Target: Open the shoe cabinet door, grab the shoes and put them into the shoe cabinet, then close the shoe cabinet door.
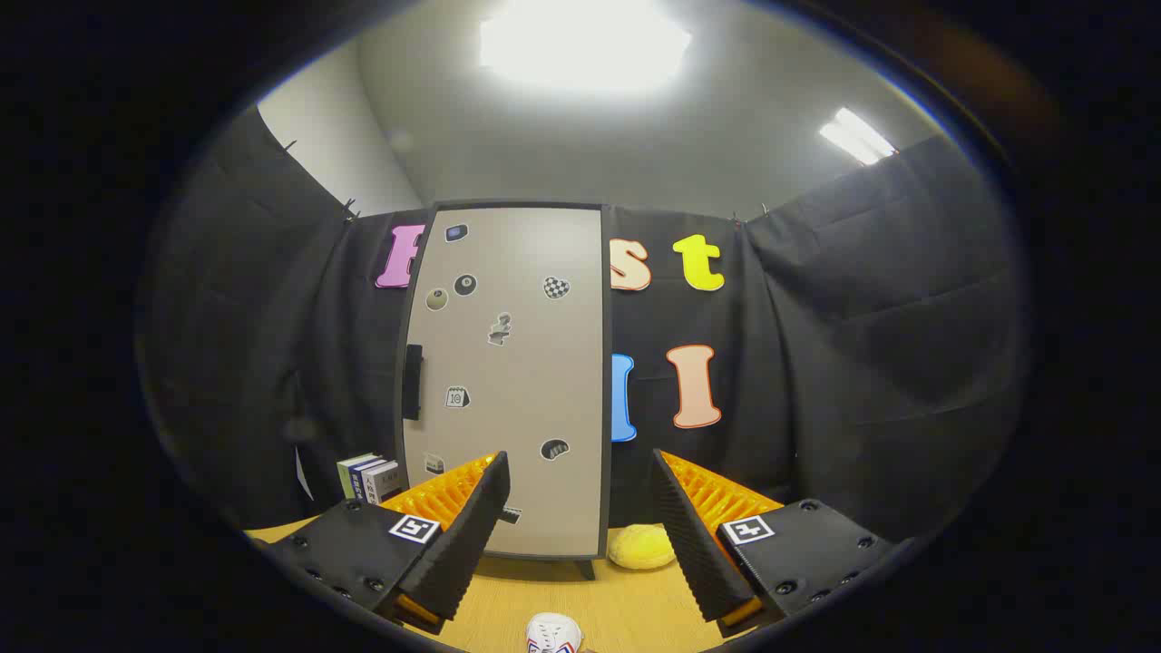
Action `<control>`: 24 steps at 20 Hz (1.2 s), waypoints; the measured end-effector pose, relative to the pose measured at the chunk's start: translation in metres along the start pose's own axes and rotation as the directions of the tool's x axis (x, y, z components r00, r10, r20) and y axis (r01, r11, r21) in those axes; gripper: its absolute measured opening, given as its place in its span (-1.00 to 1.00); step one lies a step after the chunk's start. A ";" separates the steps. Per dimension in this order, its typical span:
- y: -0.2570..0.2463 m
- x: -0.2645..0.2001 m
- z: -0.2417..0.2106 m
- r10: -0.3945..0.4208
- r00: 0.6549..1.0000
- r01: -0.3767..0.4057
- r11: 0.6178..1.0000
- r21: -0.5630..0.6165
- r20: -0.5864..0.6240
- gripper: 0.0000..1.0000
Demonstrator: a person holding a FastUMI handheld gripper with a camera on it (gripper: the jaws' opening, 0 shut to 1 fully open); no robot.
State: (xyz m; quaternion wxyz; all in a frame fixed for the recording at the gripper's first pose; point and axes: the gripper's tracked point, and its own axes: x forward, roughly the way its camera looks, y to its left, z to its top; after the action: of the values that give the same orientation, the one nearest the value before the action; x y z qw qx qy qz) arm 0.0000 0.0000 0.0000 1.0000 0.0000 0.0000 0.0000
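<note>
Grey-beige shoe cabinet (508,381) stood upright on the wooden table (626,608), beyond your fingers, door shut, dark handle (413,382) on its left edge, small stickers (556,287) scattered over the front. Black cloth walled the booth behind it; ceiling lights glared above. Your gripper (580,494) was wide open, holding nothing. Small books (369,478) stood left of the cabinet. Yellow soft thing (640,548) lay by the cabinet's right foot. White shoe (553,632) sat between your fingers, close in, only partly visible.
</note>
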 end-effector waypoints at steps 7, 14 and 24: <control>0.006 -0.003 0.002 0.000 1.000 0.000 1.000 0.005 0.003 0.94; 0.012 -0.004 0.003 0.003 1.000 -0.003 1.000 0.009 0.008 0.94; 0.039 0.022 0.020 0.061 0.998 -0.062 0.997 0.041 0.027 0.94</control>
State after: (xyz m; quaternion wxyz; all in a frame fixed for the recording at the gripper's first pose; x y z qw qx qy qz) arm 0.0216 0.0395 0.0200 0.9992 0.0207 -0.0129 0.0310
